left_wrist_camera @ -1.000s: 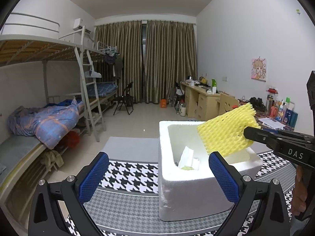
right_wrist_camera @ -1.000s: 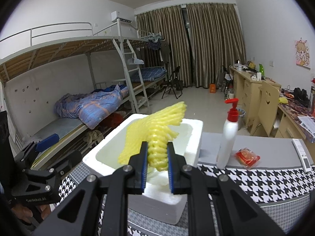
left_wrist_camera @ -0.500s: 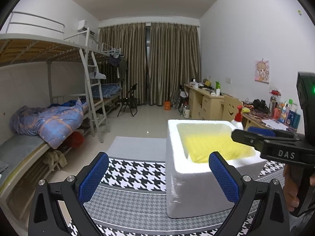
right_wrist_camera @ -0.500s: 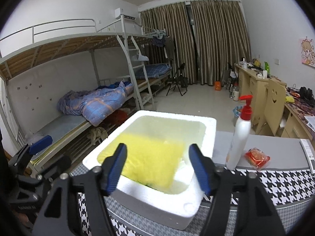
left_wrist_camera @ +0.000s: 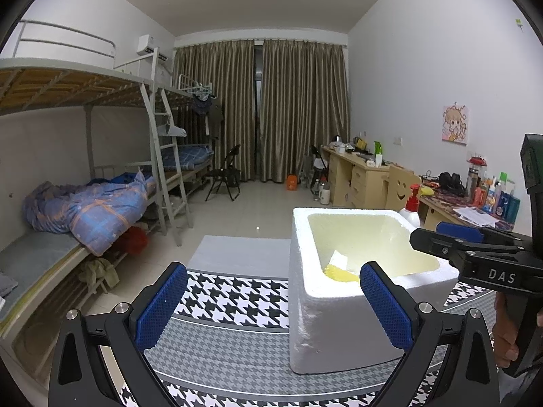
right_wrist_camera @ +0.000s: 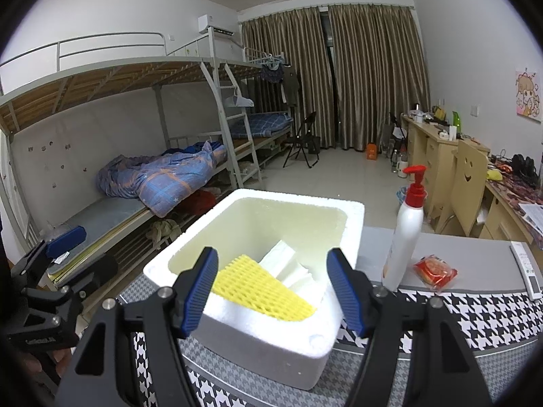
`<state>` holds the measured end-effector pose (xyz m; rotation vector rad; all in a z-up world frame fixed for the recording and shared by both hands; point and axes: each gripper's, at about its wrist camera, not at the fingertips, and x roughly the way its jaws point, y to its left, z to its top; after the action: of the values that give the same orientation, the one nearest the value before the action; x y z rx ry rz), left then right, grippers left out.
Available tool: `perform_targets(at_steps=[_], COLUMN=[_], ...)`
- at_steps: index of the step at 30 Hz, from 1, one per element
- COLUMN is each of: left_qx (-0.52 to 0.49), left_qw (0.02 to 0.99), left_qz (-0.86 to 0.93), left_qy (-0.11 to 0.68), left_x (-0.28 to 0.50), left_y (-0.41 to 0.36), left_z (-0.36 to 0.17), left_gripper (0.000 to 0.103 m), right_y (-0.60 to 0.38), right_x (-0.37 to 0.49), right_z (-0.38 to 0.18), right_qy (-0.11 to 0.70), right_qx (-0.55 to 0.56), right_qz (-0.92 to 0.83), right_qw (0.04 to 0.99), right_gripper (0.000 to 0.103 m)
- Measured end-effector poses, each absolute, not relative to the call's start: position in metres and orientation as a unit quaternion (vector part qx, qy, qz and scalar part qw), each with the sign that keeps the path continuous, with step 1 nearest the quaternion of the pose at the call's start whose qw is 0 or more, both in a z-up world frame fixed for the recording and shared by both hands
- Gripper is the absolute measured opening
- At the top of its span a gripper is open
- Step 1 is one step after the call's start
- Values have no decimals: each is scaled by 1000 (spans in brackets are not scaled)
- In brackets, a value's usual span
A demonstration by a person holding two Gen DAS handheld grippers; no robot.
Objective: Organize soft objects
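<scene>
my right gripper [right_wrist_camera: 273, 288] fingers spread, empty | yellow foam net [right_wrist_camera: 263, 288] lower centre in foam box [right_wrist_camera: 353, 234], directly between them; long axis lower-right | left gripper [left_wrist_camera: 271, 300] spread, beside box

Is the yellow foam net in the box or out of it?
In: the net lies inside the box beside white pieces; the right tool is open.

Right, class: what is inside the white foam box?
Inside the foam box lie a yellow foam net and white foam pieces behind it. The net and the near wall hide the box floor and anything beneath.
</scene>
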<state>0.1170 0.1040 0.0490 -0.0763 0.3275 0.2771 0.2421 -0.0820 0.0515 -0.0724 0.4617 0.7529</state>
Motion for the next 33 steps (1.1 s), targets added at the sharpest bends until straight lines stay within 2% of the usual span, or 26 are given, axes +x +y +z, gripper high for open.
perform_targets(at_steps=[5,13,14,16,21,25,33], left_qx=[-30,-17,-17,-18,-16,-12,-10], left_qw=[977,979,980,981,983,985,986], left_qz=[136,129,126,122,110,100,88], left_qy=[161,157,156,152,144,142,139], left_x=[114,108,107,105,101,98,95], left_y=[98,83,81,78,67,58,46], left_z=[51,55,56,57,61,65,68], left_gripper=[102,102,102,102,102,102,102], right_y=[-90,-99,-101,-107,-121,-127,-152], right_x=[235,229,227,222,208,203,197], right_z=[54,54,55,56,61,62,63], right_qy=[211,206,203,198,171,164,160], right_qx=[-38,-48,-48,-49,-51,-44,-23], right_qz=[359,352,351,348,344,345,336], right_qw=[908,912,913,915,922,923,928], right_gripper=[82,84,86,95,96,101,101])
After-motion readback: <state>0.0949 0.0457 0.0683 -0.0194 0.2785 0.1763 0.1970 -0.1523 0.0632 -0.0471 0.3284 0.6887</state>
